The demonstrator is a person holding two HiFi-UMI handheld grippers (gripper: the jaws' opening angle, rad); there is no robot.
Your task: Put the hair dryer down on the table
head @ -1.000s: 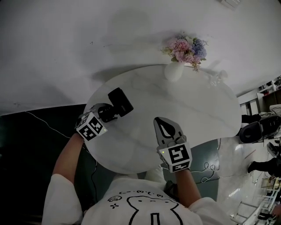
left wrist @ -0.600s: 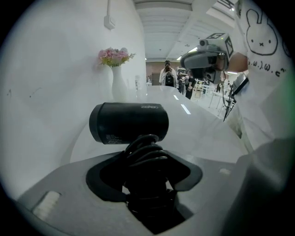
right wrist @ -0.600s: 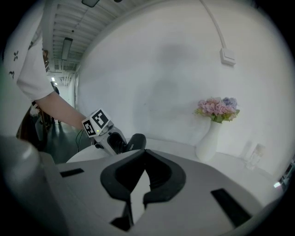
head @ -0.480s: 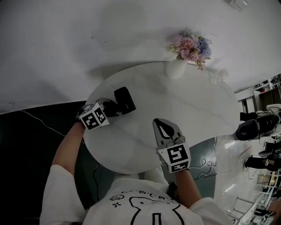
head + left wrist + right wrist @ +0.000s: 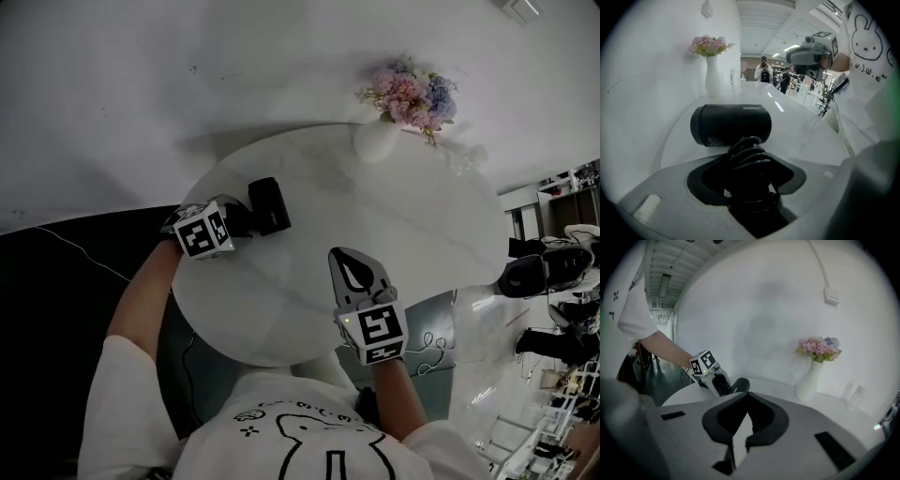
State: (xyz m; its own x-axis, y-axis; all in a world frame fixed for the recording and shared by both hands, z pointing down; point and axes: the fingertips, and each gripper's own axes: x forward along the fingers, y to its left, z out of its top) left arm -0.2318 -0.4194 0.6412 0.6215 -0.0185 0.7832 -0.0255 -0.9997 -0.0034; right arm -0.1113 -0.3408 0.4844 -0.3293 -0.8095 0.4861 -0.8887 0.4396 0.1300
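Grips the black hair dryer (image 5: pixel 269 204) in the left gripper (image 5: pixel 234 220), left of centre in the head view, over the upper left part of the round white table (image 5: pixel 412 244). Clamps both jaws on the dryer's handle, wound with its black cord (image 5: pixel 747 152), low and central in the left gripper view. Points the barrel crosswise just past the jaws, low at the tabletop; cannot tell whether it touches the surface.

Holds the right gripper (image 5: pixel 357 272) at lower centre of the head view, over the near part of the table, well apart from the dryer. Shows its 2 jaws closed tip to tip in the right gripper view, with nothing between them and only a slit of white tabletop behind.

Has 1 white vase (image 5: pixel 377 141) with pink and blue flowers (image 5: pixel 410 91) at the table's far rim, top of the head view.
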